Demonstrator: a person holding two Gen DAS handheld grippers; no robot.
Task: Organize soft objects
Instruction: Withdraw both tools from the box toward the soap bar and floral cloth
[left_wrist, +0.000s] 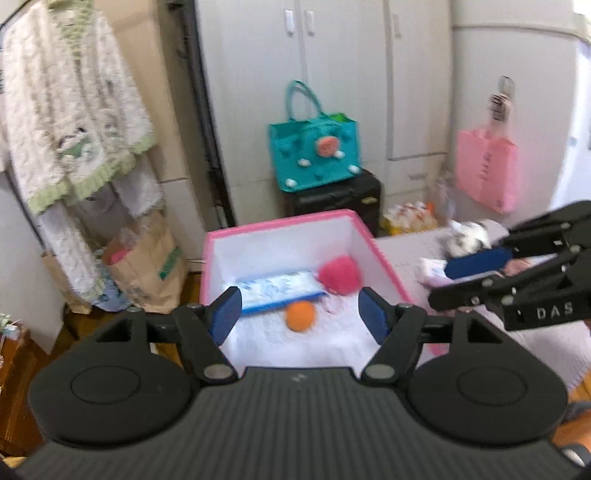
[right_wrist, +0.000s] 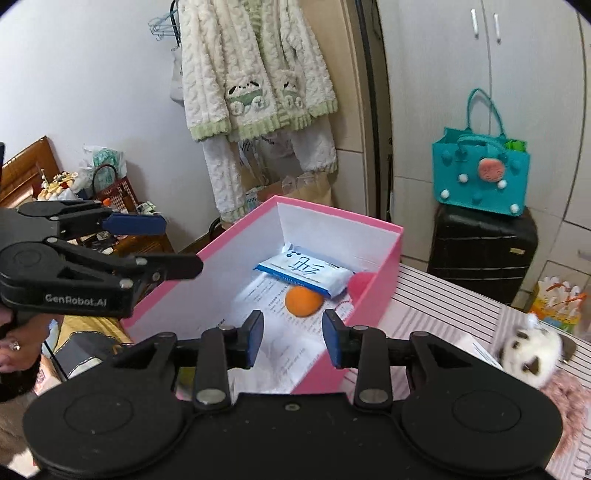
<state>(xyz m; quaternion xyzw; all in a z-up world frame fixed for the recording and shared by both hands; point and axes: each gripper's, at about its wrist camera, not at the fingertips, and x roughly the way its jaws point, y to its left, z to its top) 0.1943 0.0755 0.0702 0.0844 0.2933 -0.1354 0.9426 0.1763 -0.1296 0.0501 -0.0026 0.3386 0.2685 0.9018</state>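
Both grippers spread, empty. Left gripper (left_wrist: 300, 310) hung over the pink-walled cardboard box (left_wrist: 380, 251); orange foam ball (left_wrist: 301, 316) lay between its fingers, below. Right gripper (right_wrist: 292, 336) hovered alongside. Fluffy panda plush (right_wrist: 532, 352) sat right of it, near the table edge; a hasty reach risked knocking it off.

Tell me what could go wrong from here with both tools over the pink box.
1. Both tools are open and empty close together: the left tool and right tool might collide over the pink box.
2. The orange ball looks round, so a pinch may squirt it away.
3. The panda plush lies on the striped surface outside the box, easy to overlook.
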